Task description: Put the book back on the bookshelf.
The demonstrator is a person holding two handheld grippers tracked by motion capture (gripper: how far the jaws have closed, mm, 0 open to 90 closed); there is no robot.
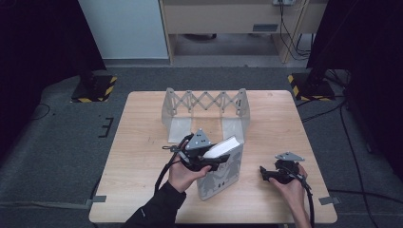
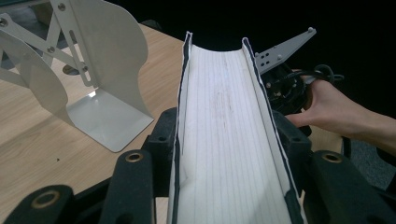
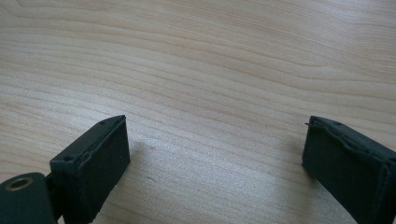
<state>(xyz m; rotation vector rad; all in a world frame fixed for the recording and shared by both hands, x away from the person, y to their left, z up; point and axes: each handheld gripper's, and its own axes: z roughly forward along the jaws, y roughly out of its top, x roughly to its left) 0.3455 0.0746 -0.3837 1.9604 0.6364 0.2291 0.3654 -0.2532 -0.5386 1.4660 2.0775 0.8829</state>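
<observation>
Book clamped upright, mid-tabletop!
Left hand-held gripper [image 1: 205, 156] squeezes the book [image 1: 221, 173] just before the metal bookend rack [image 1: 205, 110]; right hand-held gripper [image 1: 272, 174] rests apart on the tabletop [image 1: 142, 142], jaws spread wide, holding nothing.

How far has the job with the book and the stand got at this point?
Done: the left gripper has clamped the book, its page edge between the jaws. In hand: the book stands in front of the expandable bookend rack, not yet in it. Left: probably seating it there. The right gripper is open over the table.
</observation>
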